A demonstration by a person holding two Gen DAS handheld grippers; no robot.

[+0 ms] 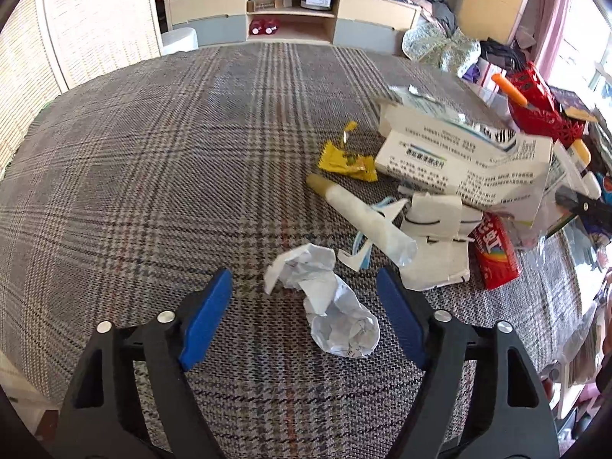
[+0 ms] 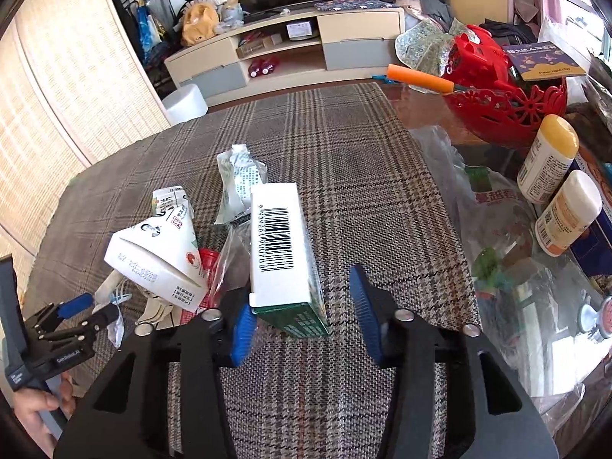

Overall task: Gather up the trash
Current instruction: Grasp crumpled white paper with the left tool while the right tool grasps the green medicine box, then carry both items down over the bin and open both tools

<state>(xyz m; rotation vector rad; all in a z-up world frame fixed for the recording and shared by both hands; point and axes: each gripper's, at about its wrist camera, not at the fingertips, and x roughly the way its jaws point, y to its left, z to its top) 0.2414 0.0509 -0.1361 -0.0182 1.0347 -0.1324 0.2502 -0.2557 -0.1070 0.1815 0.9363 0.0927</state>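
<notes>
Trash lies on a plaid cloth (image 1: 153,176). A crumpled white paper ball (image 1: 325,298) lies between the fingers of my open left gripper (image 1: 306,298), which does not touch it. Beyond it lie a rolled paper tube (image 1: 363,218), a yellow wrapper (image 1: 346,158), white cartons (image 1: 459,160) and a red packet (image 1: 495,252). My right gripper (image 2: 302,306) is open; a white and green barcode box (image 2: 281,248) lies between its fingers, against the left pad (image 2: 241,332). A torn white carton (image 2: 160,252) and a foil sachet (image 2: 239,179) lie to its left.
A red basket (image 2: 508,103) with an orange-handled tool (image 2: 419,76), two pill bottles (image 2: 550,157), and a clear plastic bag (image 2: 497,229) sit on the glass table at right. A TV cabinet (image 1: 290,11) stands behind. The left gripper (image 2: 80,310) shows in the right wrist view.
</notes>
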